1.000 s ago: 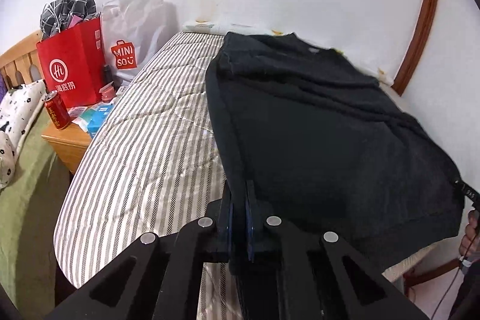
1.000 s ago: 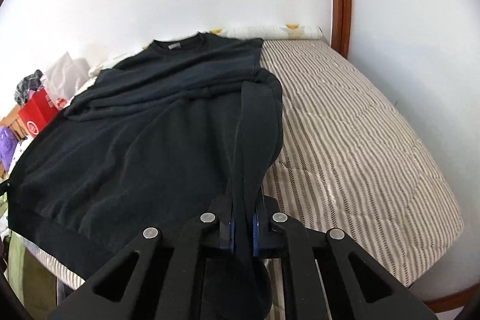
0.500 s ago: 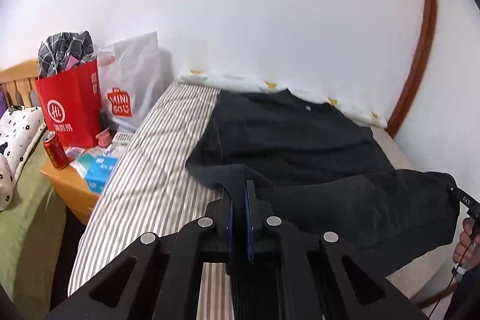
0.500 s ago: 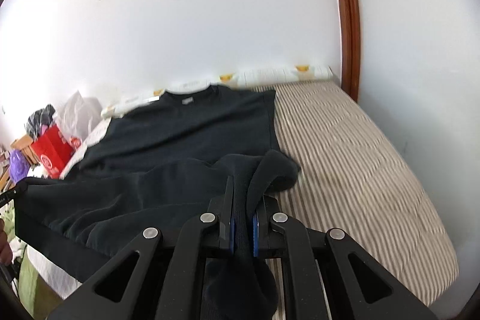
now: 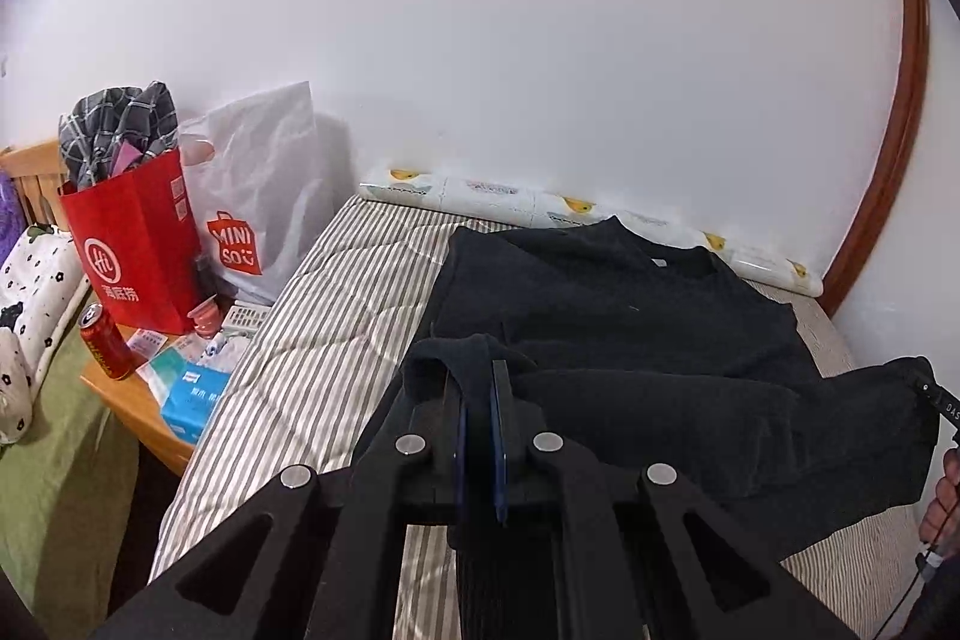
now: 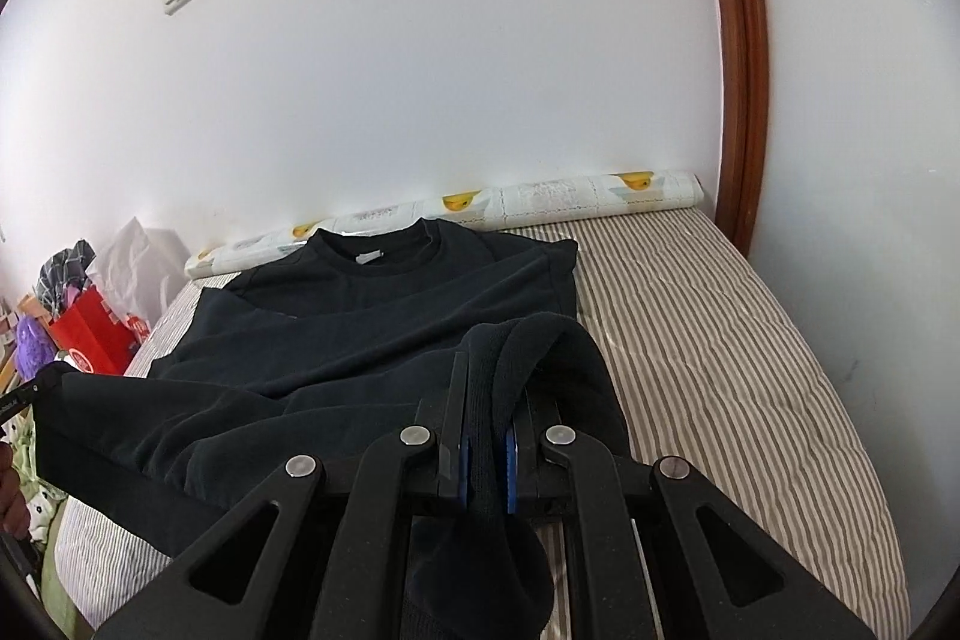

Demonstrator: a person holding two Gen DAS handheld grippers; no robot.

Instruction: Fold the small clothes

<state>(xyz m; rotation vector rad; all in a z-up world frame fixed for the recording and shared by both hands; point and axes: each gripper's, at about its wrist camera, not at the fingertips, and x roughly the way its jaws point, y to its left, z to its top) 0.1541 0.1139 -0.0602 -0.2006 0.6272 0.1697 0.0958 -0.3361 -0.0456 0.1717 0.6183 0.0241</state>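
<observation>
A black sweatshirt (image 5: 612, 316) lies on the striped mattress (image 5: 336, 316), collar toward the wall. Its lower half is lifted off the bed and carried toward the collar. My left gripper (image 5: 477, 370) is shut on the left hem corner. My right gripper (image 6: 492, 370) is shut on the right hem corner, with cloth bunched over its fingers. The sweatshirt (image 6: 372, 316) sags between the two grippers. The other gripper's tip shows at the right edge of the left wrist view (image 5: 936, 394).
A white wall stands close behind the bed. A rolled printed mat (image 6: 540, 202) lies along the wall. Left of the bed, a wooden nightstand (image 5: 132, 406) carries a red paper bag (image 5: 138, 244), a white Miniso bag (image 5: 258, 208), a red can (image 5: 105, 340) and a tissue pack (image 5: 192, 400). A wooden door frame (image 6: 738, 40) stands at right.
Both grippers have lifted the hem off the bed and carried it forward toward the collar, so the sweatshirt's lower half now folds over its upper half.
</observation>
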